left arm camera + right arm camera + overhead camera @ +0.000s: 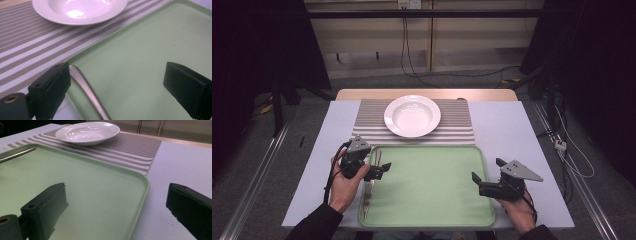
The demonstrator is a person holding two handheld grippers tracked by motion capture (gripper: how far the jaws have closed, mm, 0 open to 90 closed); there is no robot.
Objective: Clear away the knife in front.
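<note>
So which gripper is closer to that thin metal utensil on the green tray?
Left. The left gripper hovers right beside the thin metal utensil; the right gripper sits across the tray.

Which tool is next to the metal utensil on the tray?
The left tool, open at the tray's left edge beside the utensil; the right tool is opposite.

Grey table (512, 130), striped mat (367, 125), green tray (432, 190)

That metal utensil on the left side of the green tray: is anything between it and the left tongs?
Nothing visible. The metal utensil lies along the green tray's left edge, and the left tongs hover right over it with jaws wide apart and nothing between them. The white plate sits farther back on the striped mat.
</note>
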